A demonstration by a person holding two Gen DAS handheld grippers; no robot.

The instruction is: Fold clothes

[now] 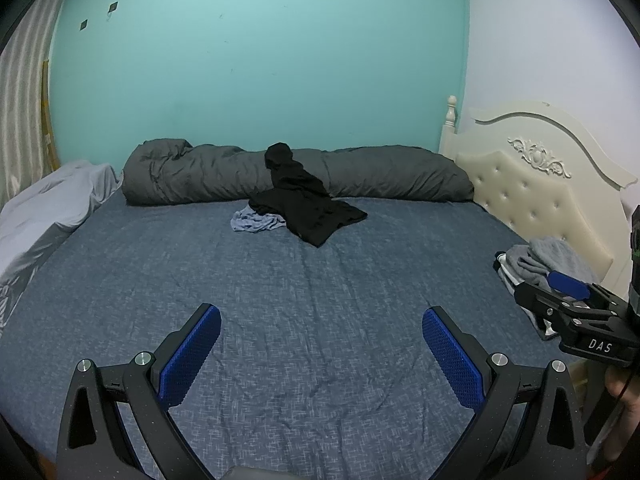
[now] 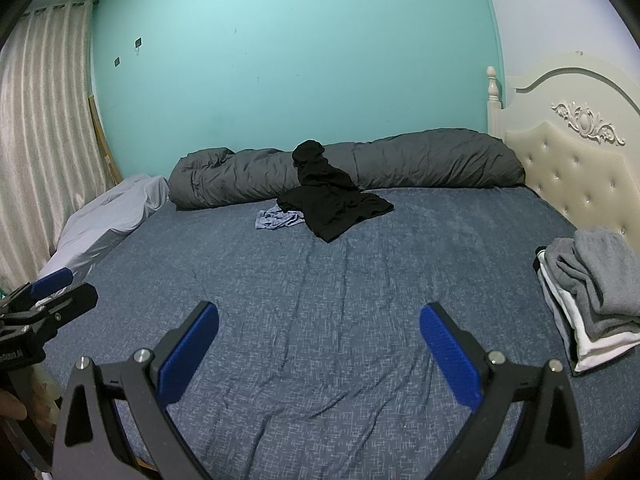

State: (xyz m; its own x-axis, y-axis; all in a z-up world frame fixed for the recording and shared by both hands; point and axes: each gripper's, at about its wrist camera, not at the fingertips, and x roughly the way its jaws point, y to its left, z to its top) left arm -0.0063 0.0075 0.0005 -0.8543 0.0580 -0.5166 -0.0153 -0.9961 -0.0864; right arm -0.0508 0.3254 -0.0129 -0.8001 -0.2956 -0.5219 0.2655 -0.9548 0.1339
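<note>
A crumpled black garment lies at the far middle of the bed, partly draped up onto the rolled duvet. A small light blue garment lies bunched beside it on its left. A stack of folded grey and white clothes sits at the bed's right side by the headboard. My left gripper is open and empty above the near bed. My right gripper is open and empty too; it also shows at the right edge of the left wrist view.
The bed has a blue patterned sheet. A rolled dark grey duvet lies along the teal wall. A pale grey blanket is at the left. A cream tufted headboard stands at the right.
</note>
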